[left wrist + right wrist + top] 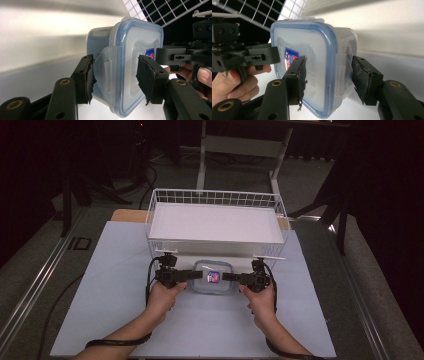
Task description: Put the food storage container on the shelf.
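Pale blue tabletop (115, 310), dark room behind. Item: clear square plastic container with blue-rimmed snap lid (214, 277), just in front of the white wire basket (215, 198). Left gripper (194, 274) clamped on the container's left side; in the left gripper view one pad presses the side latch flap (106, 66), the other the lid top. Right gripper (230, 277) clamped likewise on the opposite side. Two-sided grip likely keeps the box level for carrying toward the basket
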Motion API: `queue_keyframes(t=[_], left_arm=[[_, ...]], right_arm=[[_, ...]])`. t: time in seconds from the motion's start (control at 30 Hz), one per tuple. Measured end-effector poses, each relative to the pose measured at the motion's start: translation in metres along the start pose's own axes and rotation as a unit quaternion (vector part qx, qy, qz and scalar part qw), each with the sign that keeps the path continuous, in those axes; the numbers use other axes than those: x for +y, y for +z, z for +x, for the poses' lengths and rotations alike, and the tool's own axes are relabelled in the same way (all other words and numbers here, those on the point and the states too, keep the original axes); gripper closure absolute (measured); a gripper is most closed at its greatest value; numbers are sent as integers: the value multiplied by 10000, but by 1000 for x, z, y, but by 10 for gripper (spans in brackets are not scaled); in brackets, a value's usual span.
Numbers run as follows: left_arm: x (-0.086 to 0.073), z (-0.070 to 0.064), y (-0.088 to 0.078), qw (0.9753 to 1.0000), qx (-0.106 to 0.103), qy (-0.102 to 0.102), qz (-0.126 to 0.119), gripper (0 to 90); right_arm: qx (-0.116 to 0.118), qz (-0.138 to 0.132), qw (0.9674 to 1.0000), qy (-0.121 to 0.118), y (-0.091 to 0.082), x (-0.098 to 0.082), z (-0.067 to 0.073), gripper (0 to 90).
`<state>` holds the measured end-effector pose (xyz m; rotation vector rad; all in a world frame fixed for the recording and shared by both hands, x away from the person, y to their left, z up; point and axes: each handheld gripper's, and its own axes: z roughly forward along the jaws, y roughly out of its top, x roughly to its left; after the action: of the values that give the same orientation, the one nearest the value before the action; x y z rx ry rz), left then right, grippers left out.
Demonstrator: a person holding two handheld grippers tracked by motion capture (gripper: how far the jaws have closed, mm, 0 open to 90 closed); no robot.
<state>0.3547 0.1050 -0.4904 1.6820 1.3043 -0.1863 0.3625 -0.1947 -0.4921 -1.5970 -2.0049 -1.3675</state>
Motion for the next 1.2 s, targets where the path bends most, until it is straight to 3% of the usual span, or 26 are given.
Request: queue_keyframes(t=[0.37,0.63,1.07,1.13,1.2], left_arm=[[7,15,19,9997,23,-13,-239,496],[8,26,25,9994,104,113,-323,492],[10,37,31,9968,-97,199,-768,482],[9,33,30,9951,153,445,-868,479],[10,32,33,9949,178,512,-846,498]], right_arm=[[-209,-237,9994,-168,14,23,-15,454],[-257,-375,9988,-180,26,24,-21,450],[-433,-703,9952,-520,31,23,-19,408],[-416,-754,9948,-551,33,23,-21,396],[-429,-757,9947,-544,35,23,-22,378]])
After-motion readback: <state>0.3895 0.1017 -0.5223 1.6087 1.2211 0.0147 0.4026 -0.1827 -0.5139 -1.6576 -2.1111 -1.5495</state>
